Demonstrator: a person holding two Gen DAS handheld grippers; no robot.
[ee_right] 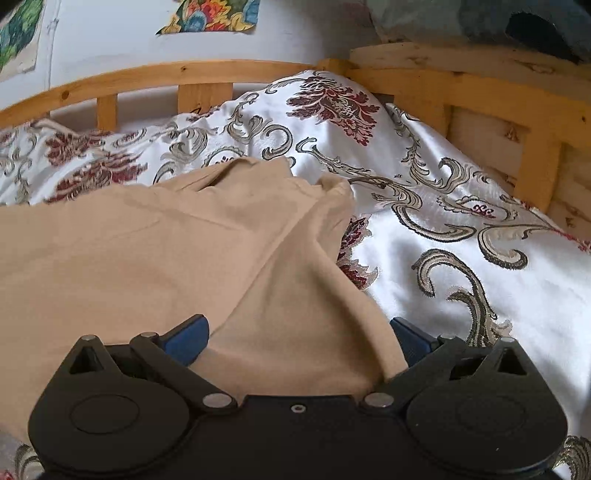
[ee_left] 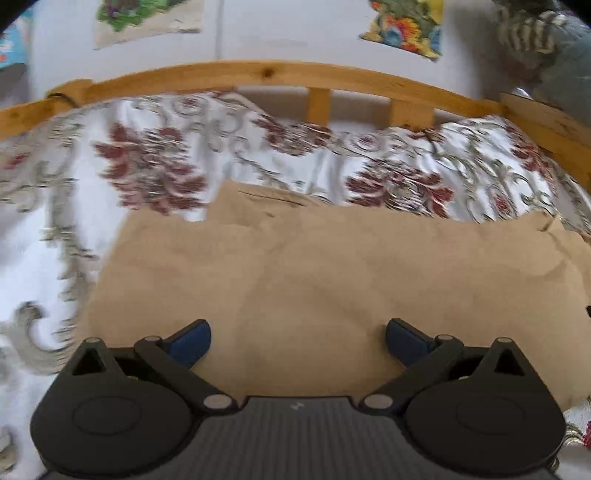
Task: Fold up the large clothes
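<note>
A large tan garment [ee_left: 325, 280] lies spread on a bed with a white floral cover. In the left wrist view it looks fairly flat, with a stepped far edge. My left gripper [ee_left: 297, 345] hovers over its near part, jaws wide apart, nothing between them. In the right wrist view the tan garment [ee_right: 155, 251] bunches into folds at its right edge, with a collar-like opening at the far side. My right gripper [ee_right: 299, 341] is open, and a fold of the cloth lies between its blue fingers [ee_right: 188, 339] without being pinched.
The floral bedcover [ee_right: 461, 236] stretches right of the garment, and the same bedcover [ee_left: 37, 258] lies to its left. A wooden bed rail [ee_left: 280, 75] runs along the far side, and a wooden headboard [ee_right: 517, 110] stands at the right. Colourful cloth pieces [ee_left: 410, 26] hang on the wall.
</note>
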